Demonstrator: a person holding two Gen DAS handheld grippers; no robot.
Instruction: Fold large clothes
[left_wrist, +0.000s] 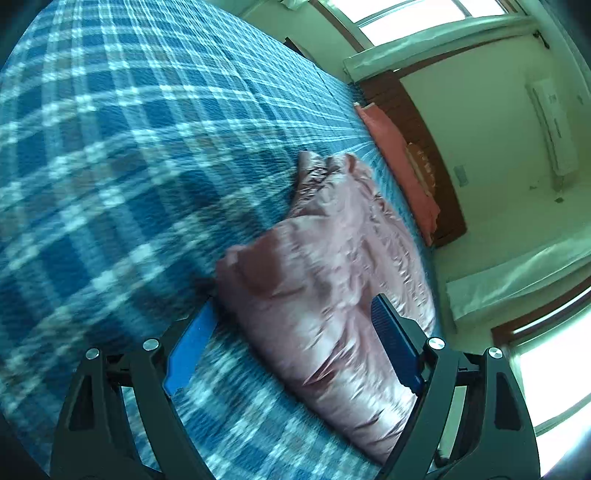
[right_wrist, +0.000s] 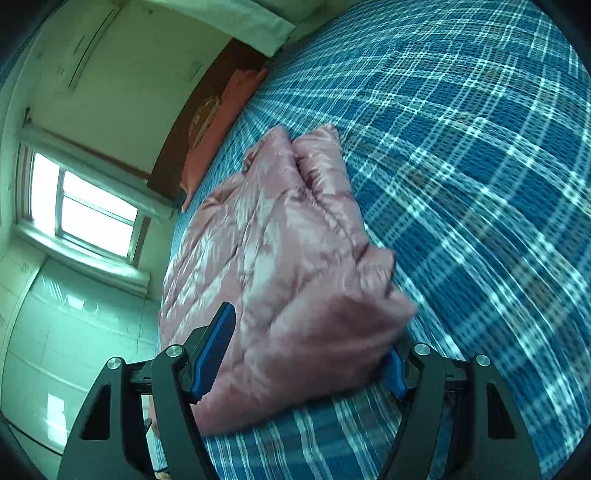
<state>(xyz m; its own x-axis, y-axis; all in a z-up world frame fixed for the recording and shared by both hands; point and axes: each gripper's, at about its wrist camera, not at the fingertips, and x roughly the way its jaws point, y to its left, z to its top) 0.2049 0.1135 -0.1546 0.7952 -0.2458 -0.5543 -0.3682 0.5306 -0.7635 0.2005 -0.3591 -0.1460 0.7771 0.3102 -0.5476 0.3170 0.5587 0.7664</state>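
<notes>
A: In the left wrist view, the left tool (left_wrist: 293, 332) is spread wide, holding nothing; the shiny pink quilted puffer jacket (left_wrist: 332, 258) lies bundled on the blue-and-white plaid bedspread (left_wrist: 129, 147) near the bed's edge.

B: In the right wrist view, the right tool (right_wrist: 308, 343) straddles a puffy corner, not clenched (blurred). The slick fabric may spring open or slide off the edge.

No readable text in either view.

The white wall-mounted air conditioner (left_wrist: 554, 125) carries a small dark mark, too blurred to read. A pale paper sheet (left_wrist: 460, 175) stuck to the cream wall beside it shows no legible print. The gold ornament on the dark wooden headboard (right_wrist: 202, 117) is a pattern, with no letters distinguishable.
</notes>
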